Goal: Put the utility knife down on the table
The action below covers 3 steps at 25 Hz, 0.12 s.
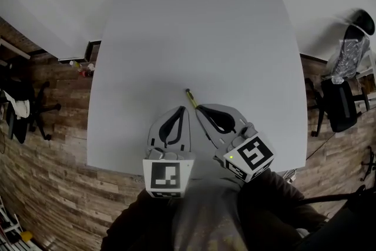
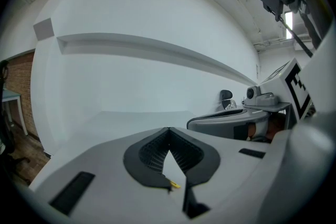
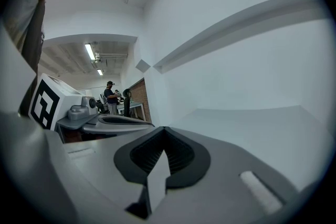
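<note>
A slim yellow and black utility knife (image 1: 190, 96) sticks out up and to the left from my right gripper (image 1: 198, 107), whose jaws are shut on it, low over the white table (image 1: 194, 38) near its front edge. In the right gripper view a grey slab of the knife (image 3: 156, 183) sits pinched between the closed jaws (image 3: 164, 128). My left gripper (image 1: 184, 109) hovers just left of it, shut with nothing held. In the left gripper view its tips (image 2: 169, 129) meet, and a small yellow bit (image 2: 174, 184) shows through the gap.
The table's front edge runs just under both grippers. A black office chair (image 1: 343, 97) stands to the right of the table and another chair (image 1: 23, 106) to the left on the wood-pattern floor. Small bottles (image 1: 82, 67) lie by the left edge. A person (image 3: 111, 96) stands far behind.
</note>
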{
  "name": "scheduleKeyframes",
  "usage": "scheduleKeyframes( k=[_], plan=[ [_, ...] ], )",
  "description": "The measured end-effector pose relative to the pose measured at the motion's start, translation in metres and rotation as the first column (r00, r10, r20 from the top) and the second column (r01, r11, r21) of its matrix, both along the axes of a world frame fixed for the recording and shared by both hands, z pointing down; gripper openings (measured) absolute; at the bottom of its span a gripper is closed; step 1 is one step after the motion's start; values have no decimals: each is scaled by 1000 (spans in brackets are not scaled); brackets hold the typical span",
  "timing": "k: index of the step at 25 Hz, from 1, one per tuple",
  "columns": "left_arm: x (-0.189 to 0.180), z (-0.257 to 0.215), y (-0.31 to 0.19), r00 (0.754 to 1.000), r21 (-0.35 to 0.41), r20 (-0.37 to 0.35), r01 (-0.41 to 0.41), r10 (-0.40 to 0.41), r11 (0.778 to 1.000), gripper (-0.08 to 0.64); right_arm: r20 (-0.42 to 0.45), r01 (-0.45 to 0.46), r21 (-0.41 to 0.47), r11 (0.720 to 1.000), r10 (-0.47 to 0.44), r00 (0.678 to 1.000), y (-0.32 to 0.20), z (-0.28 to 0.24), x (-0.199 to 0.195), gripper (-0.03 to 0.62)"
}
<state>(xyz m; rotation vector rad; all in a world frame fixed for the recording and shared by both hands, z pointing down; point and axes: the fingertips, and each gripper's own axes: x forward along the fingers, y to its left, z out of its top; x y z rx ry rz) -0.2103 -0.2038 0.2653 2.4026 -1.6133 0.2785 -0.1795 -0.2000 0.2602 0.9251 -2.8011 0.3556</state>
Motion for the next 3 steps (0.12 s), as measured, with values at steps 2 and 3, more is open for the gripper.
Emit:
scheduleKeyframes(
  k=[2,3],
  plan=[
    [-1,2,-1,1000,0,-3,-1,1,1000,2,-2,-2,-2,1000,2,1000,-1,1,-1,2],
    [-1,3,-2,1000,0,-5,-1,1,1000,2,-2,-3,-4,1000,3,1000,-1,2,-1,2]
  ],
)
